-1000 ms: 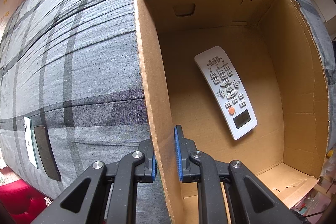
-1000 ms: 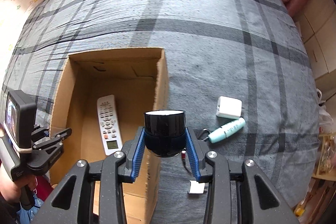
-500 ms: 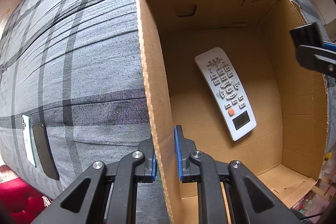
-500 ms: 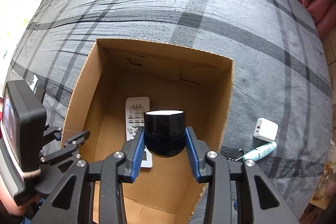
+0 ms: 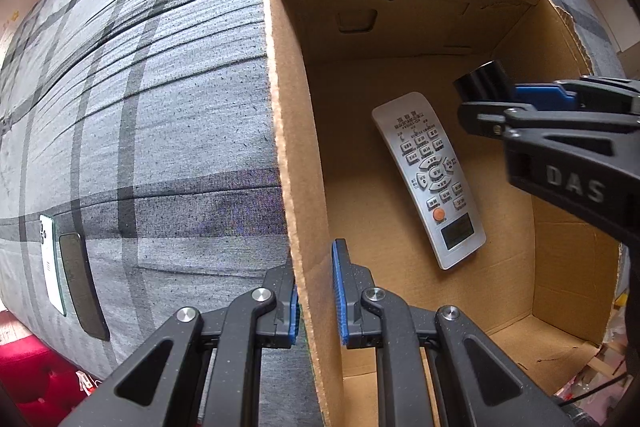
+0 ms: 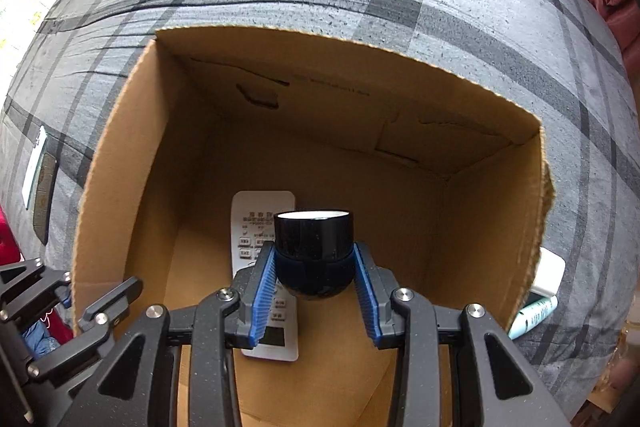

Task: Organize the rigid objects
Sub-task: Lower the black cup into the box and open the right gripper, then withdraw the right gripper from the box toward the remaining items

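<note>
An open cardboard box stands on a grey plaid bed. A white remote control lies on its floor. My left gripper is shut on the box's left wall near the front; it also shows in the right wrist view. My right gripper is shut on a black jar with a black lid and holds it inside the box above the remote. The jar and right gripper enter the left wrist view from the right.
A white phone and a dark phone lie on the bed left of the box. A white charger and a teal tube lie on the bed right of the box. A red cushion sits below the bed edge.
My right gripper has carried the black jar from the bed over the box's right wall and down into the box. My left gripper has kept its hold on the box wall.
</note>
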A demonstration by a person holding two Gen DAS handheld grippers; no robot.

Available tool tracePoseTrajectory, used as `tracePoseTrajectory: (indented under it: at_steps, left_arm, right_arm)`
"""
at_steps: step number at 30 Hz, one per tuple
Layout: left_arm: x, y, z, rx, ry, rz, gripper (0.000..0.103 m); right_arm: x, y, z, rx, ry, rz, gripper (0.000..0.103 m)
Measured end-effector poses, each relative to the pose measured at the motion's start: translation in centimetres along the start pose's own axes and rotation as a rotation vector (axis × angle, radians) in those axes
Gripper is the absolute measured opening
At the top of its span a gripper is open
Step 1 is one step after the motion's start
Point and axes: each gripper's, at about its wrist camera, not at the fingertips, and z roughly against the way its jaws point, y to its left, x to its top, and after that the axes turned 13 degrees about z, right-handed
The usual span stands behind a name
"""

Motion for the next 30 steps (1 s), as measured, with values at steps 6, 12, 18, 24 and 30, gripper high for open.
tracePoseTrajectory:
  at_steps: [6, 12, 18, 24, 30]
  left_arm:
    - [0.1, 0.1, -0.1, -0.002, 0.004, 0.003, 0.015]
    - [0.0, 0.1, -0.1, 0.002, 0.002, 0.002, 0.015]
    - [0.1, 0.1, -0.1, 0.002, 0.002, 0.002, 0.015]
    - [0.1, 0.1, 0.0, 0.001, 0.002, 0.004, 0.015]
    - [0.0, 0.2, -0.1, 0.002, 0.001, 0.003, 0.015]
  right_arm:
    - [0.3, -0.6, -2.0, 0.019, 0.029, -0.021, 0.04]
    - [0.3, -0.7, -2.8, 0.02, 0.036, -0.011, 0.04]
    - [0.2, -0.7, -3.0, 0.021, 0.035, -0.014, 0.041]
    - [0.2, -0.8, -2.3, 0.016, 0.011, -0.017, 0.057]
    - [0.0, -0.7, -1.1, 0.028, -0.021, -0.023, 0.063]
